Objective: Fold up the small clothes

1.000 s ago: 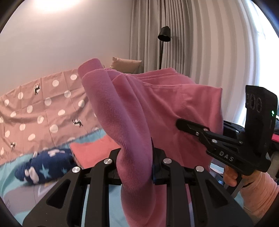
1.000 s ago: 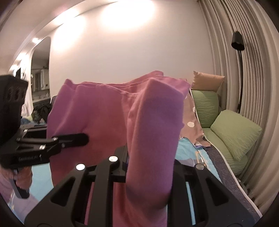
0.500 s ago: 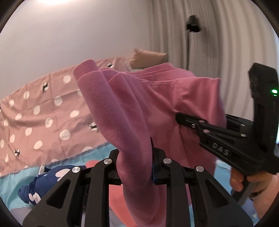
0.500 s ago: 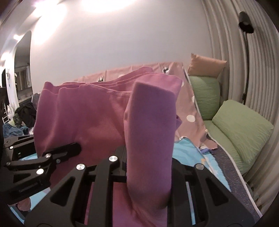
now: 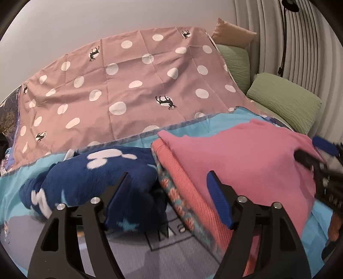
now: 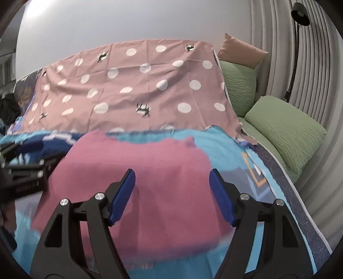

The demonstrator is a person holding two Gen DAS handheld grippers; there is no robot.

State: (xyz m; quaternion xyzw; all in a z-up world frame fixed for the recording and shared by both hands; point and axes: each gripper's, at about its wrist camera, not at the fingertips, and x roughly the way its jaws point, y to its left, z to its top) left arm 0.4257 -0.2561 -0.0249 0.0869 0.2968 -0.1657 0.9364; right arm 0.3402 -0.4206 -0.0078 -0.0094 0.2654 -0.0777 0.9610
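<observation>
A folded pink garment (image 5: 246,158) lies on top of a stack of folded clothes (image 5: 184,193) on the bed. My left gripper (image 5: 171,193) hovers at the stack's left edge, its jaws opening, with nothing pinched between the blue pads (image 5: 218,201). In the right wrist view the same pink garment (image 6: 150,171) spreads below my right gripper (image 6: 171,188), whose jaws are also opening and grip nothing. Each gripper shows blurred in the other's view: the right gripper (image 5: 317,171) and the left gripper (image 6: 23,173). A navy fleece garment (image 5: 96,178) with white shapes lies crumpled left of the stack.
A turquoise printed blanket (image 6: 227,150) covers the near bed, with a pink dotted sheet (image 5: 128,81) behind it. Green pillows (image 6: 285,126) and a tan cushion (image 6: 242,51) line the right side by the curtain. A black floor lamp (image 6: 300,12) stands there.
Both grippers came down and forward with the pink garment, then opened and let it go. It now rests flat on the stack instead of hanging from the jaws.
</observation>
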